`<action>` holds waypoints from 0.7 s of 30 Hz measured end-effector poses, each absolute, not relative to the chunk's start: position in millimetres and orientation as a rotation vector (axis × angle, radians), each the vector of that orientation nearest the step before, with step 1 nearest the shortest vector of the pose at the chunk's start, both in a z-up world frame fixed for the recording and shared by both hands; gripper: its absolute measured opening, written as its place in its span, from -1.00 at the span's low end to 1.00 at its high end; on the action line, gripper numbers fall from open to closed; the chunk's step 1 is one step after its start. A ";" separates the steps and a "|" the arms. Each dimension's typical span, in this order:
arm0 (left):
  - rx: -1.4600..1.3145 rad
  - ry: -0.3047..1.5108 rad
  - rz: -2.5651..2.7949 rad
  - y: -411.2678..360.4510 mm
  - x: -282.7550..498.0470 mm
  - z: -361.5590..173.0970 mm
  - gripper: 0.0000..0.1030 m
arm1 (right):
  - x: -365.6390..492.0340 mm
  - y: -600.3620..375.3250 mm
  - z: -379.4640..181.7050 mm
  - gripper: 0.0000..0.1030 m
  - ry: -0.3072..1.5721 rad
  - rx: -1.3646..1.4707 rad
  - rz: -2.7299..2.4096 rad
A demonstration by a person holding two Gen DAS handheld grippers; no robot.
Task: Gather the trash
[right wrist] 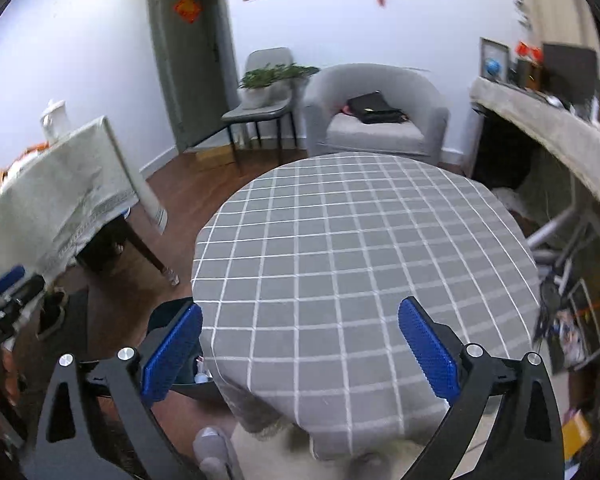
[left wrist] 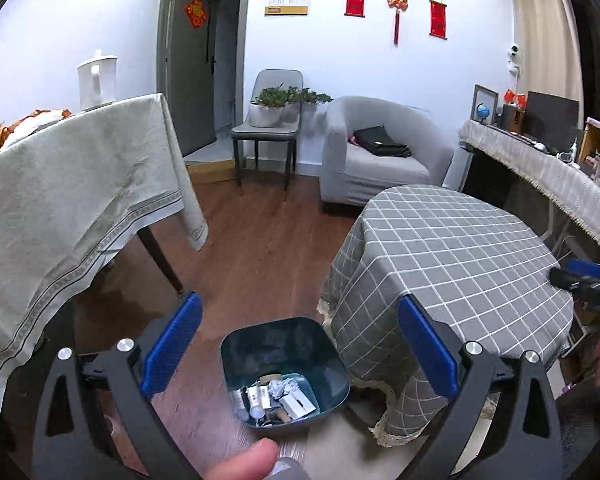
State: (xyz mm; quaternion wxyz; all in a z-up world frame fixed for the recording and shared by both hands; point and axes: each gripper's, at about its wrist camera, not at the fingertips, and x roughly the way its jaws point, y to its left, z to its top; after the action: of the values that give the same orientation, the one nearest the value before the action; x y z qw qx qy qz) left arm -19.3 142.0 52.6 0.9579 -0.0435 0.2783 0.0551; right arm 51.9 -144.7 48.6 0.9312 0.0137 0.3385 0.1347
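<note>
A teal trash bin (left wrist: 236, 350) stands on the wooden floor beside the round table. Inside it lie several scraps: a white box (left wrist: 298, 405), crumpled foil (left wrist: 280, 387) and small wrappers. My left gripper (left wrist: 300, 344) hangs above the bin, its blue pads wide apart with nothing between them. In the right wrist view my right gripper (right wrist: 300, 350) is open and empty over the near edge of the round table (right wrist: 364, 248), whose grey checked cloth is bare. The bin (right wrist: 198, 378) shows only as a dark sliver behind the left blue finger (right wrist: 172, 354). The right gripper (left wrist: 584, 280) also shows at the right edge of the left wrist view.
A table with a beige cloth (left wrist: 72, 200) stands at the left, a white kettle (left wrist: 97, 80) on it. Behind are a chair with potted plants (left wrist: 276, 108), a grey armchair (left wrist: 380, 152) holding a black bag, and a cluttered sideboard (left wrist: 548, 168) at the right. A thumb (left wrist: 244, 462) shows at the bottom.
</note>
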 end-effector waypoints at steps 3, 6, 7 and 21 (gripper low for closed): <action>-0.082 0.562 0.099 134.4 -23.6 51.6 0.93 | 37.8 -158.8 54.0 0.93 0.661 -0.009 0.244; -0.031 0.564 0.112 124.4 -26.2 46.8 0.93 | 25.4 -170.5 53.8 0.93 0.659 -0.025 0.223; -0.023 0.570 0.108 121.1 -26.6 44.0 0.93 | 21.4 -176.4 51.9 0.93 0.657 -0.019 0.217; 0.046 0.601 0.111 95.0 -33.5 17.6 0.93 | -4.5 -193.2 13.0 0.93 0.633 0.004 0.225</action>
State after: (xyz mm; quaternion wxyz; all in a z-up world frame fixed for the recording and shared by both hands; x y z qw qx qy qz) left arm -33.5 95.0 17.6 0.9534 0.0225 0.2958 0.0545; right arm -4.5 -193.2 13.0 0.9441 0.0019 0.3106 0.1102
